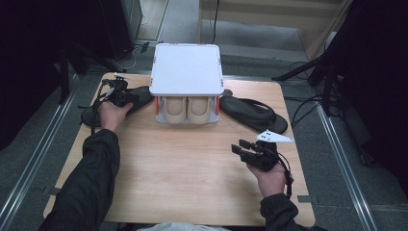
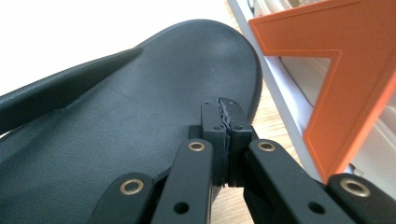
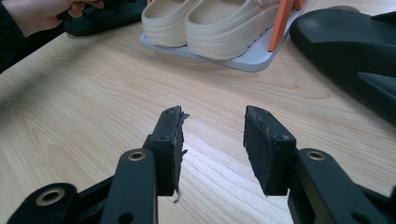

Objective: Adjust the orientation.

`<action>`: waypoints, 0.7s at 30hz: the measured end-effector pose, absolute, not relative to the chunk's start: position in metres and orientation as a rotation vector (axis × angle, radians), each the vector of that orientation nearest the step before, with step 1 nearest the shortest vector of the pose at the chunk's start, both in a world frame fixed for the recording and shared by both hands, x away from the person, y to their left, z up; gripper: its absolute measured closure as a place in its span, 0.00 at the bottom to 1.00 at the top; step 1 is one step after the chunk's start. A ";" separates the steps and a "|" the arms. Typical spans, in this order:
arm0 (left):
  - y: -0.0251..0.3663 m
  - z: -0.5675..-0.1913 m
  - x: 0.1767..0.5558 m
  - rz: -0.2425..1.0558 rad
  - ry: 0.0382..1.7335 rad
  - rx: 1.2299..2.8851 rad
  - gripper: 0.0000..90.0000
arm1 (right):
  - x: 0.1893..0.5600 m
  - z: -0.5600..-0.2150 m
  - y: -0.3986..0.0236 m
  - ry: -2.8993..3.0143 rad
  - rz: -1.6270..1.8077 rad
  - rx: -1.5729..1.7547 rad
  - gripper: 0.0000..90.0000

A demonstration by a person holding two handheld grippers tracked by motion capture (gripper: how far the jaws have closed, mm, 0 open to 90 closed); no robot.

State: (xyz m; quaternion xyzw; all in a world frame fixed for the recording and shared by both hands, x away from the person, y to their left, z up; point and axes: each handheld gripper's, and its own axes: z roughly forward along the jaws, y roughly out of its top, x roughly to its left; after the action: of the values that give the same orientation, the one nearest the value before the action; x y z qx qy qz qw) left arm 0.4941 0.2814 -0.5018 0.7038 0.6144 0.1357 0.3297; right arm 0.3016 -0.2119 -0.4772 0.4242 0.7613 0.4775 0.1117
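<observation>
Right gripper (image 3: 212,140) jaws apart over bare table (image 1: 192,163) — left gripper (image 2: 225,135) jaws together above black sandal (image 2: 116,116).

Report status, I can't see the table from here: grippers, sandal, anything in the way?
Left gripper shut, empty, over the black rubber sandal. Right gripper open, empty, above the wooden table. White shoe rack with orange brackets close beside sandal.

No lettering, brand, number or sign can be read anywhere (surfaces look plain).
</observation>
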 end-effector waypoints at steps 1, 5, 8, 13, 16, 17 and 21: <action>0.282 -0.503 0.496 0.352 1.619 1.834 1.00 | 0.302 -0.477 -0.212 2.235 1.403 1.247 0.65; 0.281 -0.507 0.498 0.335 1.627 1.839 1.00 | 0.302 -0.478 -0.212 2.237 1.400 1.249 0.65; 0.281 -0.507 0.496 0.331 1.623 1.860 1.00 | 0.303 -0.477 -0.213 2.234 1.404 1.253 0.65; 0.282 -0.506 0.489 0.329 1.617 1.875 1.00 | 0.303 -0.476 -0.216 2.218 1.413 1.261 0.65; 0.282 -0.505 0.482 0.319 1.610 1.906 1.00 | 0.303 -0.475 -0.214 2.216 1.418 1.246 0.65; 0.282 -0.505 0.481 0.316 1.611 1.905 1.00 | 0.303 -0.474 -0.213 2.222 1.411 1.237 0.65; 0.283 -0.505 0.472 0.285 1.613 1.905 1.00 | 0.304 -0.474 -0.209 2.233 1.410 1.227 0.65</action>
State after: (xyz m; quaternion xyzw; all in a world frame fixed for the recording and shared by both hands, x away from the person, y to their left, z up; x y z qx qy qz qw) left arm 0.4724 0.2833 -0.5045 0.7211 0.6104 0.1080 0.3094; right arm 0.3038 -0.2093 -0.4737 0.4185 0.7617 0.4812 0.1146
